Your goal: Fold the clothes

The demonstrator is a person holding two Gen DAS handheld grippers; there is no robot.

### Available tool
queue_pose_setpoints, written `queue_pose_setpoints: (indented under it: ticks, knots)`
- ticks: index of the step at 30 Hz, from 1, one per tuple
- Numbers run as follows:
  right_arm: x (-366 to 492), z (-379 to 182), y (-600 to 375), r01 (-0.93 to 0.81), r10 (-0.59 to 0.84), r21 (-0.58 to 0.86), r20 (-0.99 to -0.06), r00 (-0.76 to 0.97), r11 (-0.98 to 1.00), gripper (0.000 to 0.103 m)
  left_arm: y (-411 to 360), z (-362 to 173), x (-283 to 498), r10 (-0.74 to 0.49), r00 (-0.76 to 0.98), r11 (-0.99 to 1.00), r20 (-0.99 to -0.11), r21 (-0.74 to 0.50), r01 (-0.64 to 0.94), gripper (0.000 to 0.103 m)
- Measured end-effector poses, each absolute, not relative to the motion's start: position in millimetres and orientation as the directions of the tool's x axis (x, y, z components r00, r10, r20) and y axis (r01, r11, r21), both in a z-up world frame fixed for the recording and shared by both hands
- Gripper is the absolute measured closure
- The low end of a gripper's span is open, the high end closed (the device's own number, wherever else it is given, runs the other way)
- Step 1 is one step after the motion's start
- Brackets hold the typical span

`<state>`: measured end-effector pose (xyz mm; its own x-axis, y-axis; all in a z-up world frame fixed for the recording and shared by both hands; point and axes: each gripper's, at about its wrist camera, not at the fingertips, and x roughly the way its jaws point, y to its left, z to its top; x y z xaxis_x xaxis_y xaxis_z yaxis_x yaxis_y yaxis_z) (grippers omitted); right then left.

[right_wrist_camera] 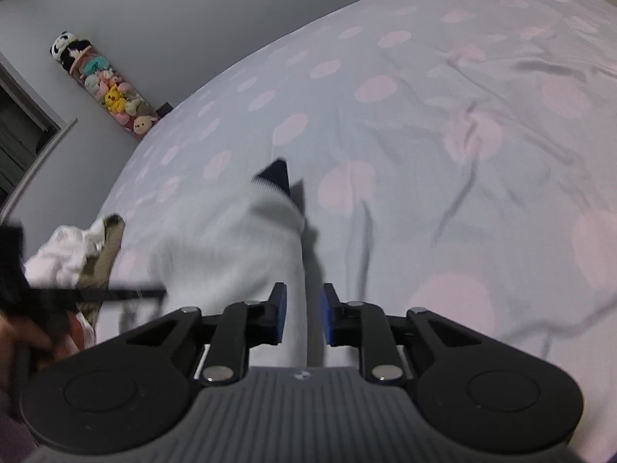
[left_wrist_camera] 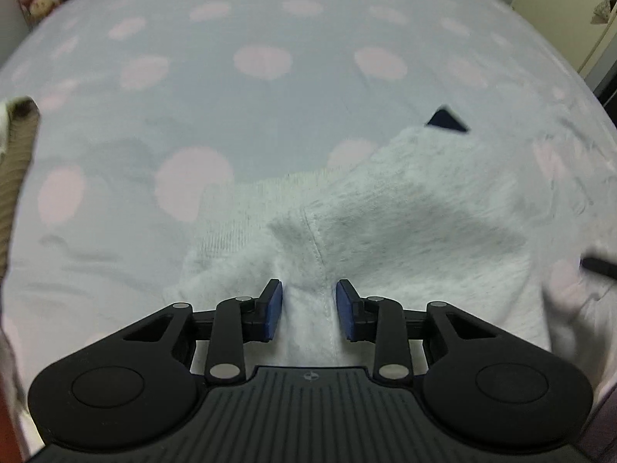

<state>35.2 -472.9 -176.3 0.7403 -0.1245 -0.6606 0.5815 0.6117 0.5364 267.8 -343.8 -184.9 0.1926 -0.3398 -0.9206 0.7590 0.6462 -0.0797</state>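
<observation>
A pale grey fleecy garment [left_wrist_camera: 416, 208] lies partly lifted over the bed. Its seam runs down between the blue pads of my left gripper [left_wrist_camera: 309, 308]. The fabric bunches against both pads, so the jaws are shut on it. In the right wrist view the same garment [right_wrist_camera: 231, 239] rises in a narrow strip into my right gripper [right_wrist_camera: 304, 316], which is shut on that edge. A dark navy corner [left_wrist_camera: 447, 120] [right_wrist_camera: 277, 174] pokes out at the garment's far end. The left gripper shows as a black blur [right_wrist_camera: 34, 293] at the left edge of the right wrist view.
The bed [left_wrist_camera: 270, 115] [right_wrist_camera: 462, 123] has a pale blue cover with pink dots, creased on its right side. A heap of white and tan clothes [right_wrist_camera: 81, 250] [left_wrist_camera: 17, 162] sits at its left edge. Stuffed toys [right_wrist_camera: 112, 92] hang against the wall beyond.
</observation>
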Motion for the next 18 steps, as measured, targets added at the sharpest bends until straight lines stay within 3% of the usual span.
queue_pose_setpoints:
  ticks: [10, 12, 18]
  knots:
    - [96, -209, -546, 0.535, 0.032, 0.685, -0.630, 0.776, 0.494, 0.063, -361, -196, 277, -0.249, 0.134, 0.587, -0.959, -0.040, 0.808, 0.073]
    - [107, -219, -552, 0.521, 0.062, 0.714, -0.615, 0.786, 0.467, 0.057, -364, -198, 278, -0.242, 0.122, 0.583, -0.963, -0.043, 0.811, 0.073]
    - [126, -248, -561, 0.483, 0.144, 0.799, -0.558, 0.817, 0.358, 0.054, -364, -199, 276, -0.243, 0.121, 0.565, -0.963, -0.039, 0.824, 0.073]
